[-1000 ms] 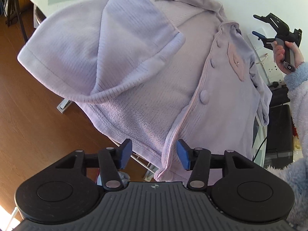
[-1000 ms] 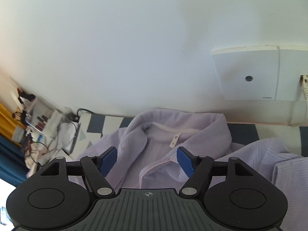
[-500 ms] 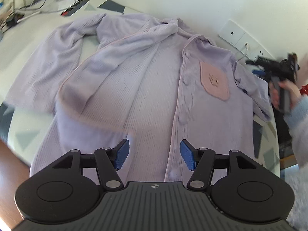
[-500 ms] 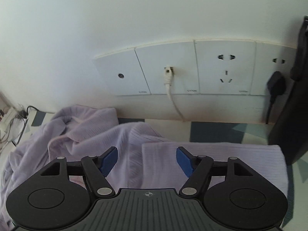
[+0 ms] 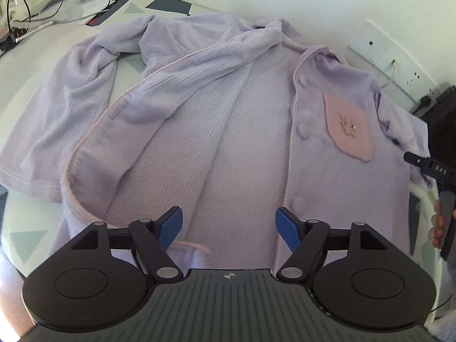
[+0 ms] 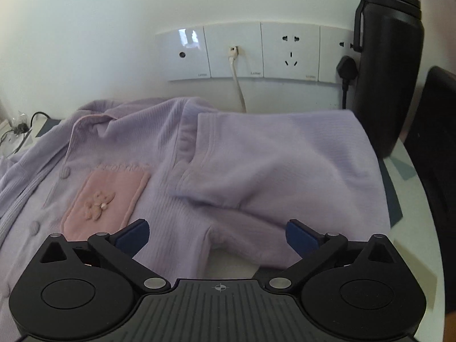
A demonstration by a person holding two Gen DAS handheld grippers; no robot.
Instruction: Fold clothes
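The lilac ribbed cardigan point(image 5: 228, 131) is lying unbuttoned, pink pocket point(image 6: 105, 196) showing; the left gripper point(image 5: 228, 226) and right gripper point(image 6: 216, 235), just opening, are gaping empty above it.

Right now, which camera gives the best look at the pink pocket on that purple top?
The right wrist view: the pink pocket lies close and large, its flower decoration plain. The left wrist view shows the same pocket farther off, small, toward the right edge.

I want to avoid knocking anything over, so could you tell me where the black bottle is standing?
In the right wrist view the black bottle stands upright at the far right against the wall, beside the wall sockets and just past the lilac cardigan's sleeve.
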